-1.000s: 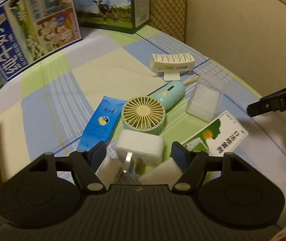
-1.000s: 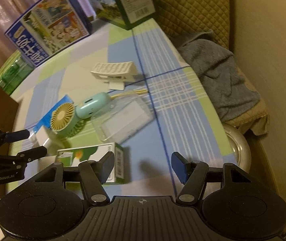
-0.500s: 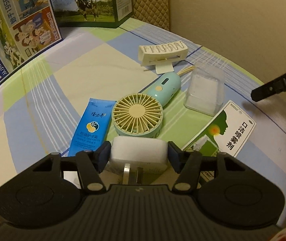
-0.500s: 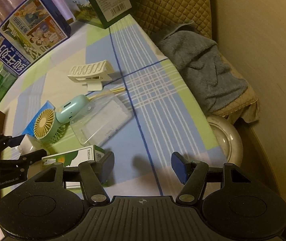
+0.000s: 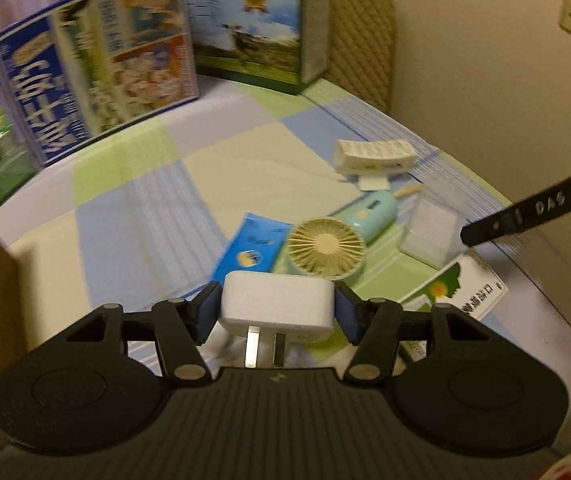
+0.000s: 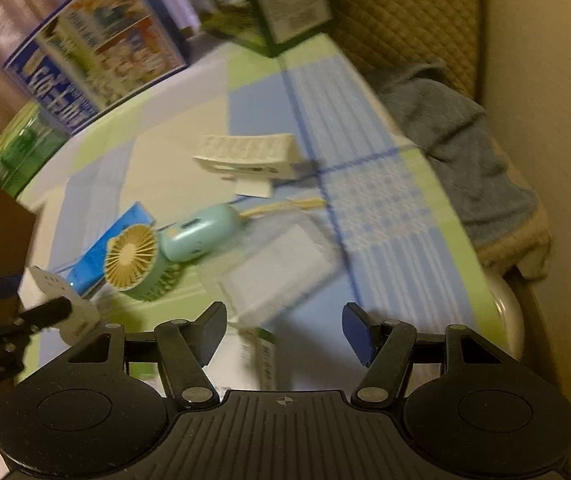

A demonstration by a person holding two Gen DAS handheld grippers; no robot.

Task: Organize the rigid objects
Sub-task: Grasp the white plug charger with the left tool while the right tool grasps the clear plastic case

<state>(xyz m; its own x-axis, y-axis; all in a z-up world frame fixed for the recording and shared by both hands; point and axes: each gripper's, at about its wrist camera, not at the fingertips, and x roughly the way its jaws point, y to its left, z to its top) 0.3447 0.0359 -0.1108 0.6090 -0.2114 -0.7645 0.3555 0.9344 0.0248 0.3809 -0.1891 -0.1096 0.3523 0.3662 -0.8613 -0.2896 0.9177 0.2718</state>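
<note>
Clamped across its two short ends, the white plug adapter [image 5: 277, 304] sits between the blue pads of the left gripper [image 5: 278, 309], prongs pointing back toward the camera, lifted clear of the checked tablecloth [image 5: 133, 208]. The right gripper [image 6: 284, 330] has its jaws apart with nothing between them, over the near edge of the table above the green-and-white medicine box [image 6: 263, 354].

The grip looks thin: the pads catch only the smooth rounded ends of the adapter, so a quick swing or a twist could let it rotate or slip out, probably onto the fan just beyond. A low carry could also clip the yellow-faced handheld fan [image 5: 325, 250] or the blue sachet [image 5: 251, 246] beside it. The right gripper, if it drops where it is, may knock the clear plastic case [image 6: 281, 270] just ahead.

Both grippers tilt steeply downward. The left one points toward the far edge, where the milk cartons [image 5: 97, 80] stand; the right one's black finger [image 5: 525, 216] crosses the right edge of the left view.
</note>
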